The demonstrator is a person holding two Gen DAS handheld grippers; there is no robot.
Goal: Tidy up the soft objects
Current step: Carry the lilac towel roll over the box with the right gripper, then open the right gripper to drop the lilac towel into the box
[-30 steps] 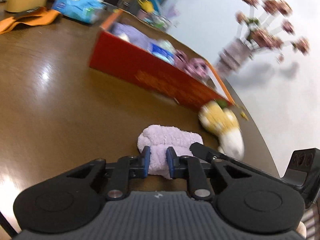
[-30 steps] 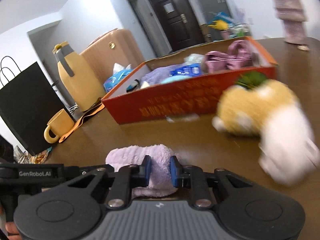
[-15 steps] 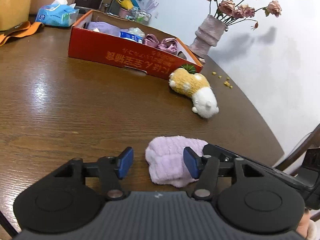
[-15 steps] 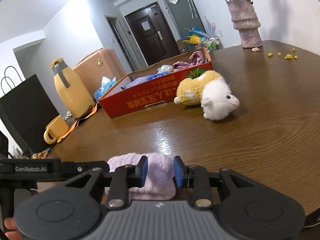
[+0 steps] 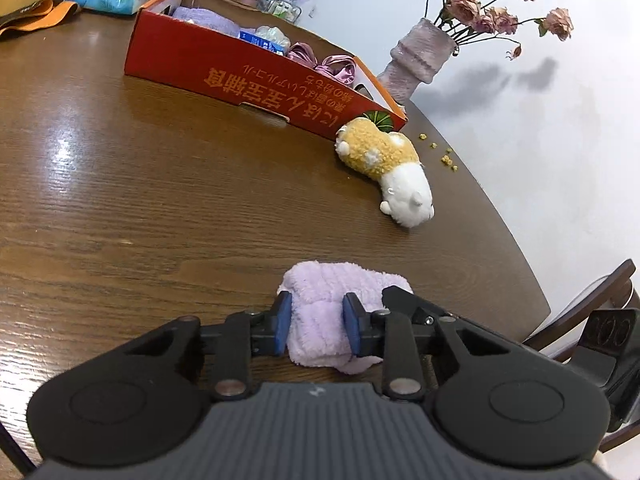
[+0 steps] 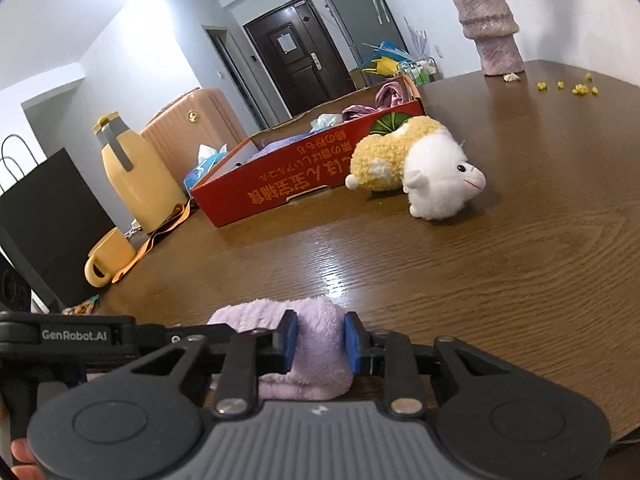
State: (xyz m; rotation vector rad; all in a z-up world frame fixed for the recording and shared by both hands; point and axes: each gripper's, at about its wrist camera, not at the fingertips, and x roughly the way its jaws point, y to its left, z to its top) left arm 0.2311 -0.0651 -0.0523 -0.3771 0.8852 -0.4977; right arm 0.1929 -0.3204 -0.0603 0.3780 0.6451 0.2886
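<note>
1. The lilac towel (image 5: 344, 292) lies folded on the brown desk (image 5: 120, 184), at its near edge, well apart from the red box (image 5: 256, 76).
2. The left hand-held gripper (image 5: 316, 328) has just been closing, with the towel between its jaws; its blue pads (image 5: 283, 322) now press into the cloth on both sides.
3. The right hand-held gripper (image 6: 318, 340) has also just been closing on the same towel (image 6: 276, 316), and its pads (image 6: 290, 338) pinch a fold of it.
4. The left wrist view shows the right hand-held gripper's black body (image 5: 416, 308) coming in from the right and touching the towel's right end.
5. The right wrist view shows the left hand-held gripper's body, marked with white lettering (image 6: 74, 335), at the towel's left end.
6. A yellow and white plush toy (image 5: 384, 168) lies on its side just beside the box's near corner; only the right wrist view shows its face (image 6: 464, 176).
7. The left wrist view alone shows the flowers (image 5: 492, 12) in the pink vase (image 5: 420, 56), and a chair (image 5: 592, 312) past the desk's edge.
8. The right wrist view alone shows a yellow jug (image 6: 132, 176), a yellow mug (image 6: 108, 256), a black bag (image 6: 44, 216), a peach suitcase (image 6: 192, 128) and a dark door (image 6: 296, 64).
9. Inside the box both views show purple cloth (image 5: 204, 18) and pink satin fabric (image 5: 328, 66).
</note>
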